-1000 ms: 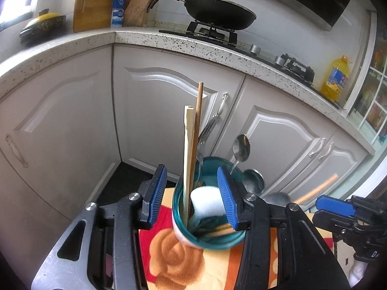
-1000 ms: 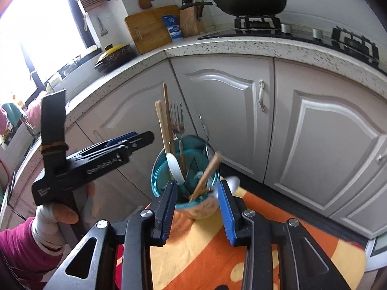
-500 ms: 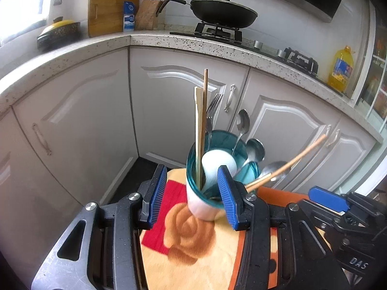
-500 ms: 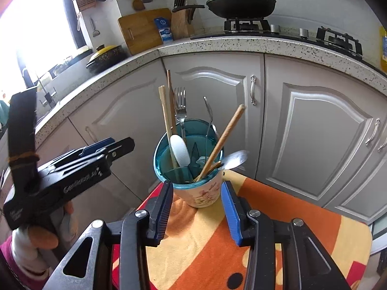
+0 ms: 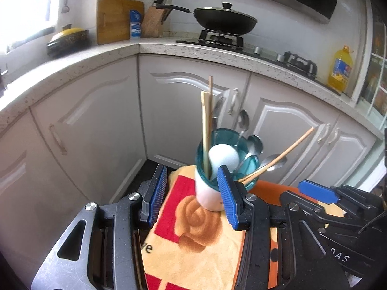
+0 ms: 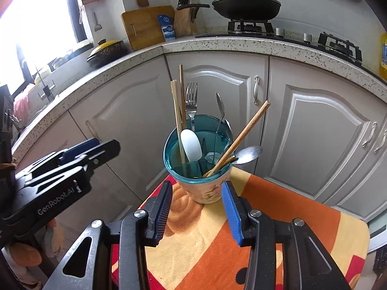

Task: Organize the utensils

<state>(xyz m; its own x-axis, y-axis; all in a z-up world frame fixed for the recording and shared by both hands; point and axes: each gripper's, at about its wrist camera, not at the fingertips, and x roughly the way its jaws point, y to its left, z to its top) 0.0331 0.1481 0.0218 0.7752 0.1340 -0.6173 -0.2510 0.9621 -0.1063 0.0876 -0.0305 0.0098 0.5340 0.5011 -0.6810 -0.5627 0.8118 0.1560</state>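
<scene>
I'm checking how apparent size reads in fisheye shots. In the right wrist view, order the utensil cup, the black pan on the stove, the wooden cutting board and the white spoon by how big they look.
1. utensil cup
2. black pan and wooden cutting board: too alike to rank
3. white spoon

The cup stands much nearer the camera, so its lead is apparent only.

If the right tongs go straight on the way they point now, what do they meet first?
Most likely the utensil cup: it stands dead ahead of the right tongs, centred on the open gap between the pads, on the orange towel. Nothing shows between them; depth is hard to judge.
</scene>
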